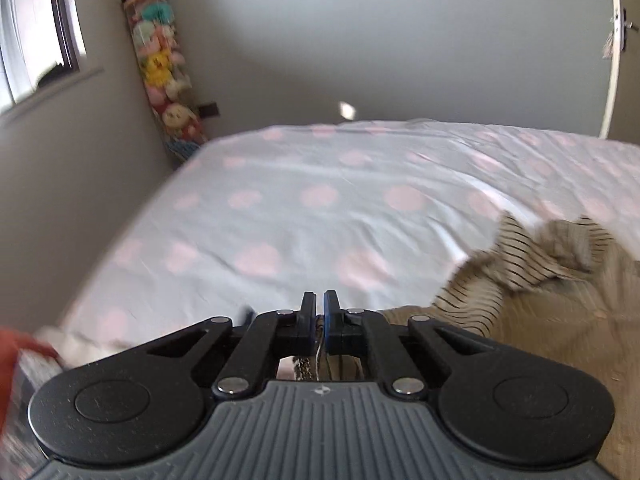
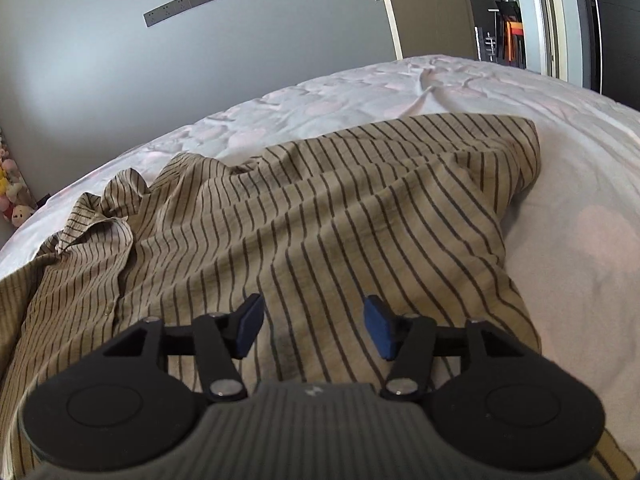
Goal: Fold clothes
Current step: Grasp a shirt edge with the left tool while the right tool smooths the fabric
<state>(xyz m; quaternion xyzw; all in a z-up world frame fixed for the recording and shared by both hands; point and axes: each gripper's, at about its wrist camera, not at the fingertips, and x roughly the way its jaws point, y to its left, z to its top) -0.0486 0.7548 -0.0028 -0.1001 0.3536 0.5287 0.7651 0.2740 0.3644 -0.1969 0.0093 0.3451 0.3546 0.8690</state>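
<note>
A tan shirt with thin dark stripes (image 2: 320,216) lies spread and rumpled across the bed, its left part bunched into folds. My right gripper (image 2: 314,326) hovers over the shirt's near part, open, blue pads wide apart with only flat cloth beneath them. In the left wrist view my left gripper (image 1: 319,316) is shut, and a striped edge of the shirt is pinched between its pads. The rest of the shirt (image 1: 520,276) trails off to the right, blurred.
The bed (image 1: 304,200) wears a pale sheet with pink dots and fills both views. A hanging column of plush toys (image 1: 160,60) stands in the far left corner beside a window (image 1: 36,28). A doorway (image 2: 504,16) opens at the far right.
</note>
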